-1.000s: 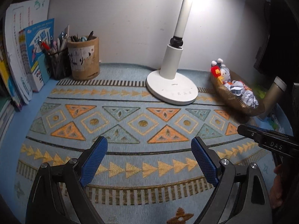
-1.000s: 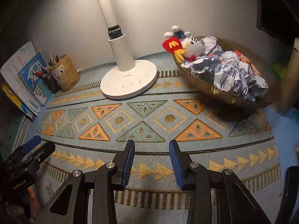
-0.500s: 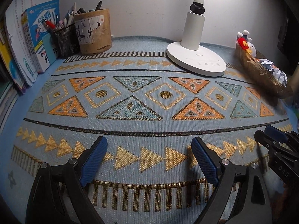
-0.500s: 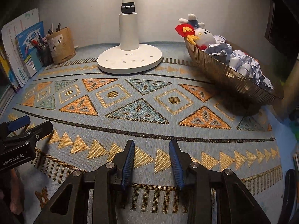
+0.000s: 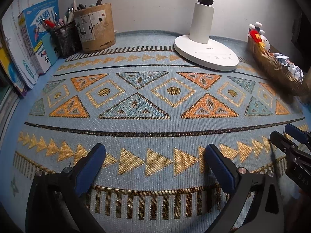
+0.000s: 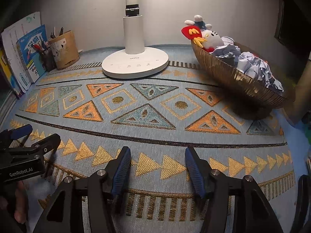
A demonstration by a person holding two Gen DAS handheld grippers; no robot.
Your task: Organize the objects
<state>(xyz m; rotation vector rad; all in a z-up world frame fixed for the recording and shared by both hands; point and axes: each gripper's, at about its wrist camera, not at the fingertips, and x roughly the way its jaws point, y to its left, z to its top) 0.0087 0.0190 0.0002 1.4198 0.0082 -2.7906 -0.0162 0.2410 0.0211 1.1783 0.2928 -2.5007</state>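
My left gripper (image 5: pixel 154 159) hovers low over a patterned blue mat (image 5: pixel 155 104); its jaws are opening wide and nothing is between them. My right gripper (image 6: pixel 156 160) is beside it over the same mat (image 6: pixel 155 104), its jaws also opening and empty. Each gripper shows in the other's view: the right one (image 5: pixel 289 136) at the right edge, the left one (image 6: pixel 33 137) at the left edge. A gold basket (image 6: pixel 239 79) at the back right holds crumpled paper (image 6: pixel 254 66) and a white plush toy (image 6: pixel 209 36). The basket (image 5: pixel 272 66) also shows in the left wrist view.
A white desk lamp (image 5: pixel 206 52) stands at the back centre. A brown round pen holder (image 5: pixel 95 29) and a black mesh pen cup (image 5: pixel 65 36) stand at the back left, beside upright books (image 5: pixel 33 38). A wall runs behind everything.
Both grippers have sunk closer to the mat and tilted, so the lamp and basket sit higher in view. Both pairs of jaws have spread wider, the right one most.
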